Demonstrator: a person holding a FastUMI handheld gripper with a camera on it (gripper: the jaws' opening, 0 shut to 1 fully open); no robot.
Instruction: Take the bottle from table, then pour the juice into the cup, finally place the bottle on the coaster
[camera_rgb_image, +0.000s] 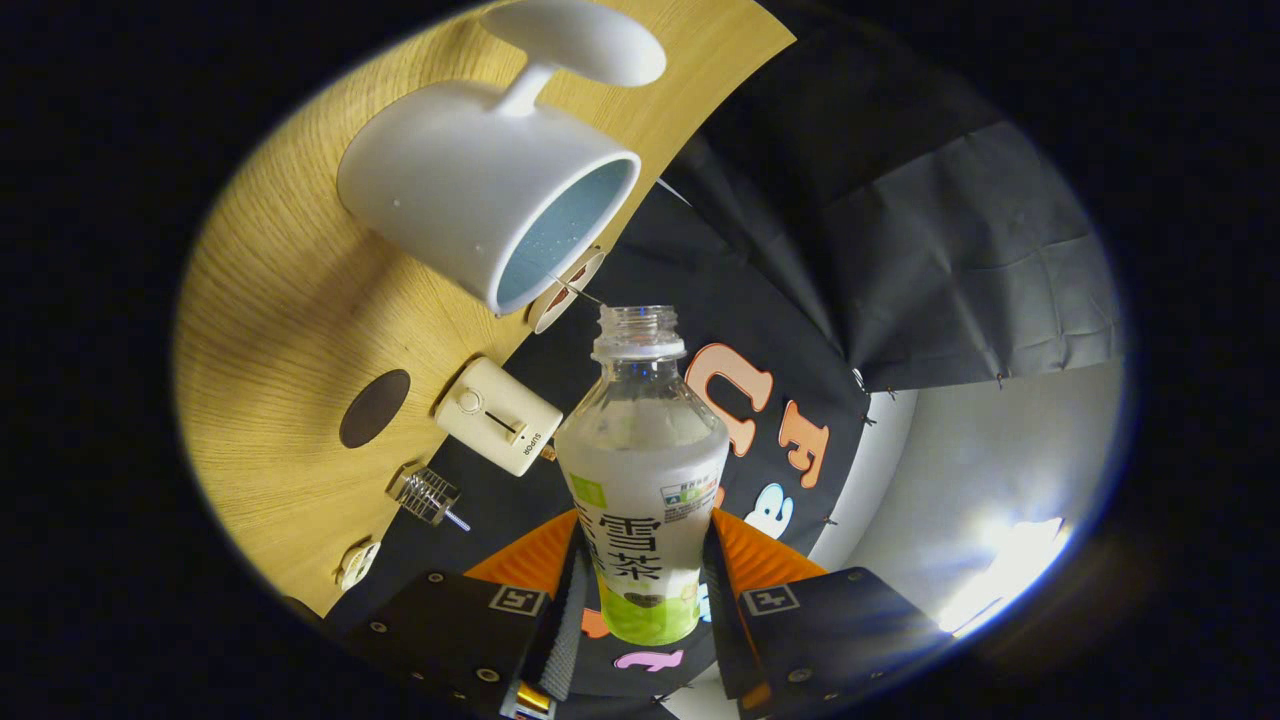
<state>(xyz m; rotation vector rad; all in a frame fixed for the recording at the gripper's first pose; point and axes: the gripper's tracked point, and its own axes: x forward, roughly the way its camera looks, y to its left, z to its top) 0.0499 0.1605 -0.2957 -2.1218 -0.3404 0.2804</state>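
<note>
— So, what's the gripper (640, 590) pinching?
— Both fingers press the clear, uncapped plastic bottle (642, 480); its threaded mouth points toward the smooth white cup (480, 190) on the wood-grain table (270, 330).

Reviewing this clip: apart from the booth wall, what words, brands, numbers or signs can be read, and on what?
"SUPOR": on the cream box-shaped appliance on the wooden table.
Clear plastic juice bottle, clamped between both fingers of the gripper: its label has large characters and fine print, and the fine print is too small to read.
Square coded markers on the gripper: patterns, no words.
</note>
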